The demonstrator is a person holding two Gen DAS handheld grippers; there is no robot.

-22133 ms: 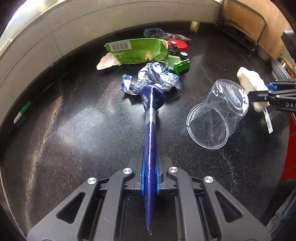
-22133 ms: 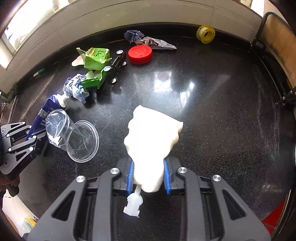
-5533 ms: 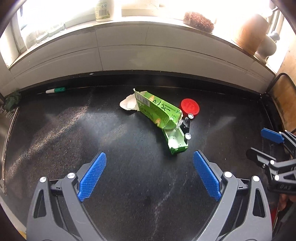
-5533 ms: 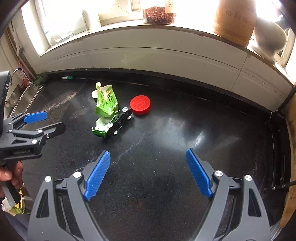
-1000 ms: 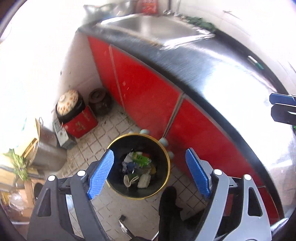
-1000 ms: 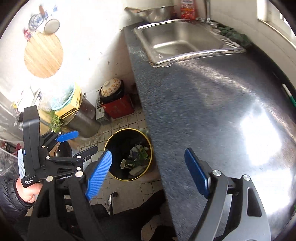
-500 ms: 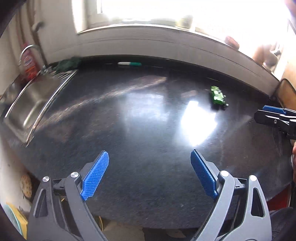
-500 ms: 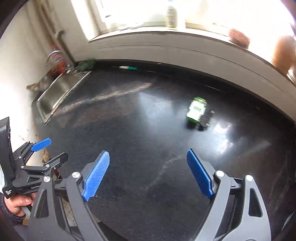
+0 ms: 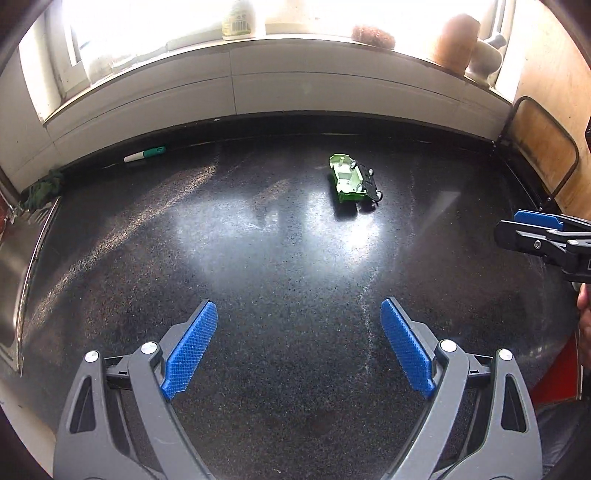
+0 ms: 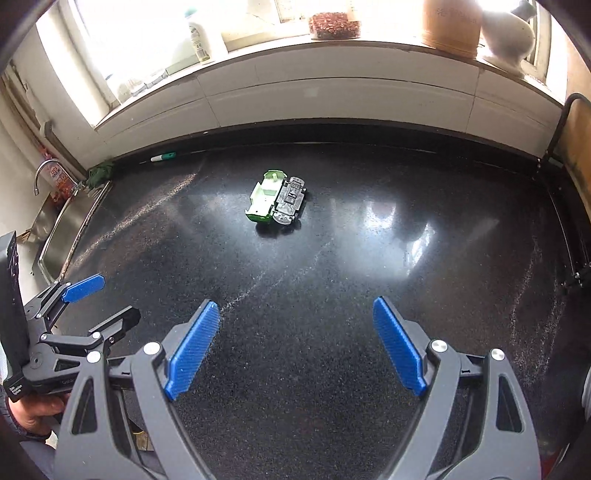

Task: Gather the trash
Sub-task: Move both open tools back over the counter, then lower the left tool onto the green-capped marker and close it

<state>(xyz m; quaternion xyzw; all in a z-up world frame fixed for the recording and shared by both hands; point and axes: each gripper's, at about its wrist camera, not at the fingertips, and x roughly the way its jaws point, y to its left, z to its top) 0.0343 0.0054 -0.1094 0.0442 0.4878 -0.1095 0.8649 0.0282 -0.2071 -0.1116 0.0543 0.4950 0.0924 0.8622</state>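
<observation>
A green toy car [image 9: 351, 180] [image 10: 277, 198] lies tipped over on the black speckled bench [image 9: 277, 266] [image 10: 369, 295], toward the back edge and a little right of the middle in the left wrist view, well apart from both claws. Its long axis runs roughly front to back, slanting slightly; its dark underside with the wheels faces right, the pale green body shell faces left. Whether its nose points toward the wall or away cannot be told. The left claw [image 9: 297, 350] [image 10: 99, 301] hangs released over the front part of the bench, its blue pads wide apart with nothing between them; its jaws have just been opening. The right claw [image 10: 295, 347] [image 9: 517, 225] is likewise released and empty, its jaws also having just spread wider, and it sits off to the right of the left one. Around the car the bench is bare on all sides, giving open room to approach. A steel sink [image 9: 11, 280] [image 10: 62, 229] bounds the left edge, a white tiled wall [image 9: 236, 92] the back edge, and a wooden board in a dark metal frame [image 9: 543, 147] the right edge. A green and white marker [image 9: 144, 154] [image 10: 163, 157] lies against the back edge near the left corner. A bottle [image 9: 238, 18] [image 10: 201, 37] stands on the sill above; its label is too blurred to read. Writing on the left claw's handle is too small to read.
</observation>
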